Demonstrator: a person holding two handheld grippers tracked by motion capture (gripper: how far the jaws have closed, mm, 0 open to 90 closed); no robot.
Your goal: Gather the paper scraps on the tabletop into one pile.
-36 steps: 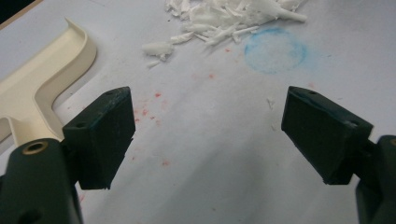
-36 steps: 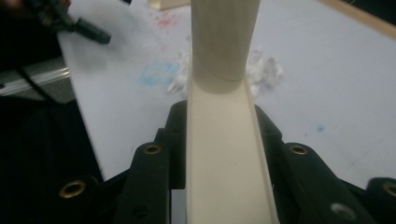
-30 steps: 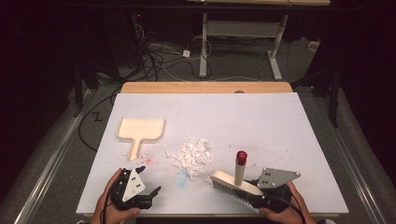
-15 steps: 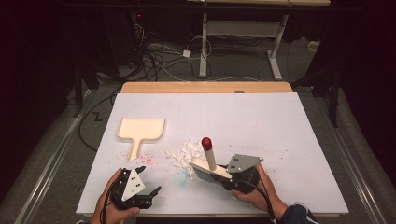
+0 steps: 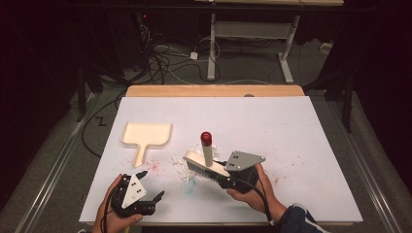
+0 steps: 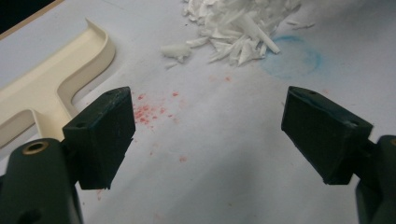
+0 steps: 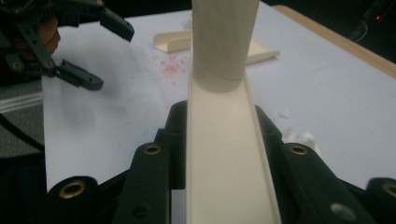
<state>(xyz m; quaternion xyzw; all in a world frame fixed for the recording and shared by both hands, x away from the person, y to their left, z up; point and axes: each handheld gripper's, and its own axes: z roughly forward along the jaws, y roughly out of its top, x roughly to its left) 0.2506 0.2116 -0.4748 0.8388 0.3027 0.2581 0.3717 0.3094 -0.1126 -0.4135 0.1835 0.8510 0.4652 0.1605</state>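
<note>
Right hand-held gripper point(image 5: 224, 175) is clamped on the cream plastic brush with the red-tipped handle point(image 5: 206, 162), bristles at the white shredded scraps point(image 6: 238, 28) mid-desk. Left hand-held gripper point(image 5: 148, 187) hovers, jaws wide, empty. Sweeping looks underway; next, the cream plastic dustpan point(image 5: 145, 136) needs grabbing.

The dustpan point(image 6: 56, 79) is smooth cream plastic with a slight sheen, as is the brush point(image 7: 224, 154) back. The scraps point(image 6: 243, 28) look like white paper or foam. White matt paper point(image 5: 272, 121) covers the wooden desk point(image 5: 214, 91). The jaws are matt black plastic.
</note>
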